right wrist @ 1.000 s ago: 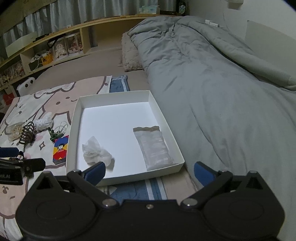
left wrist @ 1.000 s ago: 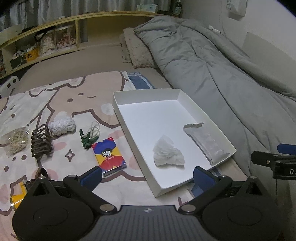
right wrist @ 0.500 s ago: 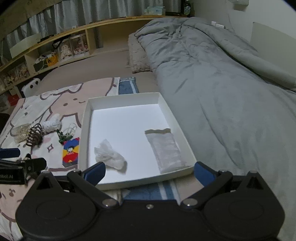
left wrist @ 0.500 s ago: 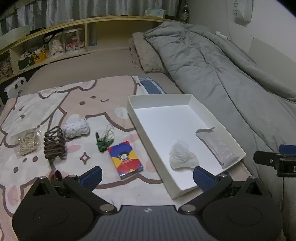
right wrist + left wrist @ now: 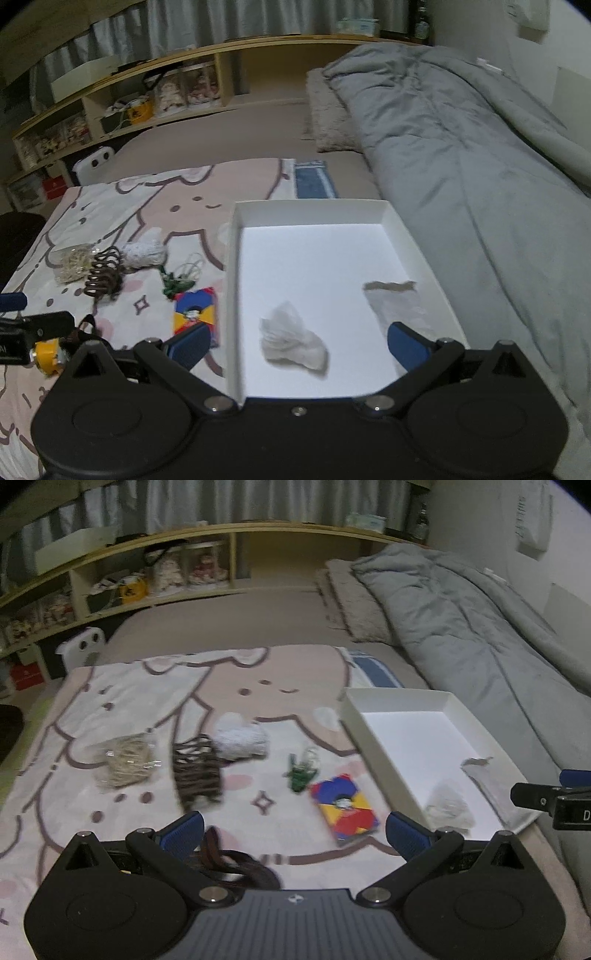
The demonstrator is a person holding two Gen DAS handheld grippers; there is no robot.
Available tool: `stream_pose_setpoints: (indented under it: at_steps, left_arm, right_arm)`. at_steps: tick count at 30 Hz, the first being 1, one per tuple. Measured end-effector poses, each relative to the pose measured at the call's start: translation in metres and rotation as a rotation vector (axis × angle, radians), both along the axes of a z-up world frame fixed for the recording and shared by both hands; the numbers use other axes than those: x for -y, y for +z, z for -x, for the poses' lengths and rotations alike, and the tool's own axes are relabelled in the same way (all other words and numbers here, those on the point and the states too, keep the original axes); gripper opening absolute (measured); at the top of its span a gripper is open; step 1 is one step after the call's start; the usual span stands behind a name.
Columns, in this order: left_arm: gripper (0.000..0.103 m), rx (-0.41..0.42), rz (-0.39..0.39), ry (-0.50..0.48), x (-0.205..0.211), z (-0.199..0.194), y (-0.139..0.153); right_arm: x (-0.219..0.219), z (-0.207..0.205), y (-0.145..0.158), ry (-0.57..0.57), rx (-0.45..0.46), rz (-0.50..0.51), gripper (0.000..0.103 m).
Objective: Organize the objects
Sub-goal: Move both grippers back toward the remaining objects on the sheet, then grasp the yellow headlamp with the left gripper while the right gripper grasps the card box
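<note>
The left tongs [image 5: 295, 829] are matte black, with two round housings, angled arms, silver screws at the pivots and blue pads [image 5: 183, 829] on the fingertips. A ribbed grey plate with a small white logo sits between the housings. The right tongs [image 5: 301, 345] look alike: black body, silver screws, blue pads [image 5: 408, 345]; white lettering marks their side.

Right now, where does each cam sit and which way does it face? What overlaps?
Left wrist: on the left gripper, above the cartoon blanket, facing the loose items and headboard shelf; its own open fingers show, right gripper at the edge.
Right wrist: on the right gripper, over the white box, same heading; own open fingers show, left gripper at the edge.
Shared: box, card pack, grey duvet.
</note>
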State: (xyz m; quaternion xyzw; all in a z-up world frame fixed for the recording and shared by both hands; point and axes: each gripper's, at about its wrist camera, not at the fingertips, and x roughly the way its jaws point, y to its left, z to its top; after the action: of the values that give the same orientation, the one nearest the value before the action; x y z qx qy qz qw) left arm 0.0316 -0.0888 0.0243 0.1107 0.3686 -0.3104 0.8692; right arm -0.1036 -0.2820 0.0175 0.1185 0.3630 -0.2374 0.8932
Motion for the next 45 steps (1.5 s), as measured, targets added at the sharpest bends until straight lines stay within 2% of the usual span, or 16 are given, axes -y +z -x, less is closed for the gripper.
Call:
stream_pose_setpoints:
  at_steps: [13, 20, 26, 30, 33, 36, 38, 42, 45]
  left_arm:
    - [0.103, 0.051, -0.027, 0.081, -0.068, -0.057, 0.009]
    - [0.103, 0.059, 0.011, 0.032, -0.099, -0.079, 0.000]
    - [0.101, 0.064, -0.072, -0.037, -0.106, -0.087, -0.019]
    - [0.085, -0.020, -0.070, -0.090, -0.113, -0.096, -0.032]
    - [0.076, -0.095, -0.072, -0.167, -0.116, -0.101, -0.045]
    - [0.067, -0.136, -0.108, -0.243, -0.113, -0.100, -0.059]
    - [0.064, -0.152, -0.141, -0.284, -0.110, -0.098, -0.067]
    - [0.056, -0.165, -0.179, -0.324, -0.110, -0.098, -0.077]
    - [0.055, -0.169, -0.198, -0.327, -0.110, -0.102, -0.083]
  right_arm:
    - [-0.039, -0.061, -0.007, 0.076, 0.017, -0.038, 0.103]
    - [-0.053, -0.085, -0.016, 0.075, 0.062, -0.054, 0.103]
    - [-0.060, -0.103, -0.026, 0.065, 0.100, -0.082, 0.103]
    - [-0.058, -0.112, -0.037, 0.034, 0.110, -0.106, 0.103]
    - [-0.054, -0.116, -0.049, 0.034, 0.118, -0.111, 0.103]
    - [-0.052, -0.116, -0.061, 0.043, 0.129, -0.131, 0.102]
    - [-0.052, -0.118, -0.069, 0.065, 0.122, -0.152, 0.090]
    - [-0.053, -0.123, -0.085, 0.099, 0.095, -0.158, 0.083]
    - [-0.054, -0.127, -0.098, 0.113, 0.060, -0.132, 0.077]
